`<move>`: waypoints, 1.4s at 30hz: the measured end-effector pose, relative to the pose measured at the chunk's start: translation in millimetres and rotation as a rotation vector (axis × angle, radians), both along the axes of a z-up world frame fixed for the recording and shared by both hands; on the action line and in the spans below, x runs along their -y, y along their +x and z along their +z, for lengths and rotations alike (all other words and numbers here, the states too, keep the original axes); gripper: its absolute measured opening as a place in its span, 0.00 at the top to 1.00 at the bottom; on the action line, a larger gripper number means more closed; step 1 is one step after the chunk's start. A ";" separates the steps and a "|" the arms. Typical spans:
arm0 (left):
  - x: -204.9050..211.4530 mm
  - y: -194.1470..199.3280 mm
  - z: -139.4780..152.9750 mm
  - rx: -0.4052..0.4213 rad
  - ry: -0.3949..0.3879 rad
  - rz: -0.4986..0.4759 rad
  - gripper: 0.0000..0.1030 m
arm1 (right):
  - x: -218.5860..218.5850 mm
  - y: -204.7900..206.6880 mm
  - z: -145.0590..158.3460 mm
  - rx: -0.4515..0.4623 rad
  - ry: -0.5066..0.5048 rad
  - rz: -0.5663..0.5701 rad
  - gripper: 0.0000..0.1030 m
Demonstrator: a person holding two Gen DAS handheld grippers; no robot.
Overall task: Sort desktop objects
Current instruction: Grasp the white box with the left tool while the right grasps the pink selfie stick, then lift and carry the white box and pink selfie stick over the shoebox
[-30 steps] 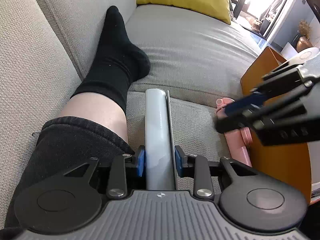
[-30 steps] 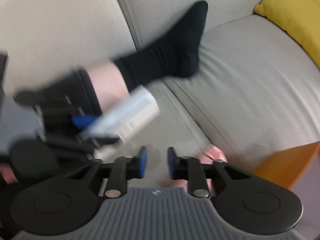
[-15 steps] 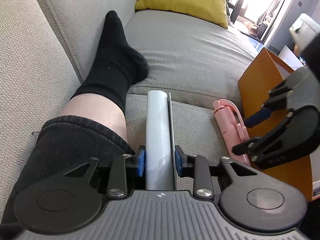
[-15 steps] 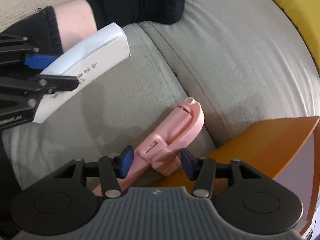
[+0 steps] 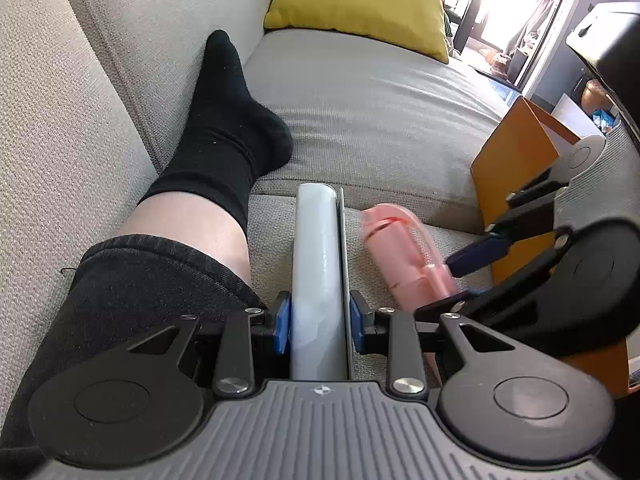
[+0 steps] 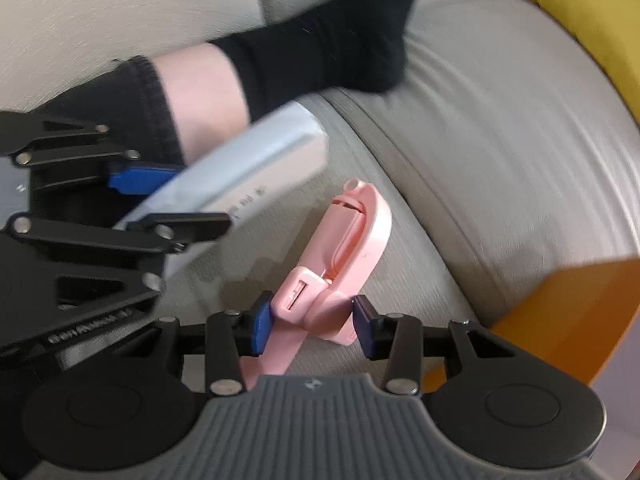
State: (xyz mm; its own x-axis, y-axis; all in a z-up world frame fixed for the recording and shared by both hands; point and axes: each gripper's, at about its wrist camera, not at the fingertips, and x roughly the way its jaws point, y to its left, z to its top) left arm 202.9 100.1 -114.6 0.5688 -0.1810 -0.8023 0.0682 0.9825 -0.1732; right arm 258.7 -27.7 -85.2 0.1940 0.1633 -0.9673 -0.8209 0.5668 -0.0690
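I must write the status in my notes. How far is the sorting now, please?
Nothing looks sorted yet: what shows of the orange box holds no sorted item. In hand: the left gripper is shut on a pale blue book; the right gripper is closing around a pink folding gadget on the sofa, one pad touching it. Left: lifting the gadget and placing both items.

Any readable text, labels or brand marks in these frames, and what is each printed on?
Nothing reads cleanly.
White book held in the left tool: a few dark printed characters along its edge, too blurred to read.
Left tool's black arm, right wrist view: white embossed lettering, blurred and illegible.
Pink folding gadget: no text visible.
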 end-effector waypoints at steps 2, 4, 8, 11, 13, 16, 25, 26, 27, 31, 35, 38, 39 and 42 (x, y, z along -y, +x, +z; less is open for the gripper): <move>0.2 0.4 -0.1 0.001 0.000 0.001 0.67 | -3.0 -2.5 -4.5 0.020 -0.004 0.018 0.56; 0.6 1.1 -0.2 0.002 0.000 0.001 0.67 | -1.9 -1.0 -4.5 0.016 0.002 0.015 0.56; 0.5 3.0 -0.2 0.004 -0.001 0.001 0.67 | -0.6 -0.5 -0.9 0.014 0.022 -0.010 0.57; 0.9 2.5 -0.1 0.012 -0.001 0.003 0.68 | 1.6 -0.3 2.6 0.018 0.038 -0.038 0.57; 0.1 0.6 0.5 0.014 -0.006 0.007 0.68 | 6.1 -1.3 7.8 0.011 0.060 -0.058 0.57; -1.9 1.0 1.9 0.016 -0.026 0.014 0.68 | 12.5 3.5 17.7 -0.010 0.094 -0.106 0.58; -11.0 0.0 10.3 0.015 -0.103 0.051 0.68 | 20.2 1.4 38.3 -0.023 0.159 -0.140 0.58; -11.0 -0.7 11.2 0.016 -0.101 0.053 0.68 | 20.6 -0.2 39.5 -0.023 0.161 -0.136 0.58; -11.2 -1.7 12.2 0.015 -0.102 0.057 0.68 | 20.8 -2.1 40.2 -0.023 0.159 -0.136 0.58; -12.3 -5.6 17.1 0.022 -0.123 0.065 0.68 | 26.4 -3.3 46.4 -0.033 0.190 -0.153 0.58; -12.7 -12.3 28.1 0.040 -0.137 0.074 0.68 | 40.6 -4.6 62.0 -0.063 0.270 -0.191 0.58; -12.7 -16.8 39.9 0.063 -0.144 0.088 0.68 | 52.5 -9.0 75.3 -0.071 0.318 -0.218 0.58; -11.7 -18.8 44.4 0.070 -0.143 0.088 0.68 | 57.4 -11.1 81.3 -0.065 0.334 -0.225 0.58; -5.0 -24.4 59.5 0.096 -0.125 0.079 0.68 | 73.4 -16.5 99.8 -0.046 0.385 -0.250 0.58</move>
State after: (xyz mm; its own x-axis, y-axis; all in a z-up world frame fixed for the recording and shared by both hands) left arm 178.5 105.1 -55.2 0.6578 -0.2281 -0.7178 0.0139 0.9566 -0.2912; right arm 242.2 -101.1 14.6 0.2309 0.4664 -0.8539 -0.6533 0.7247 0.2192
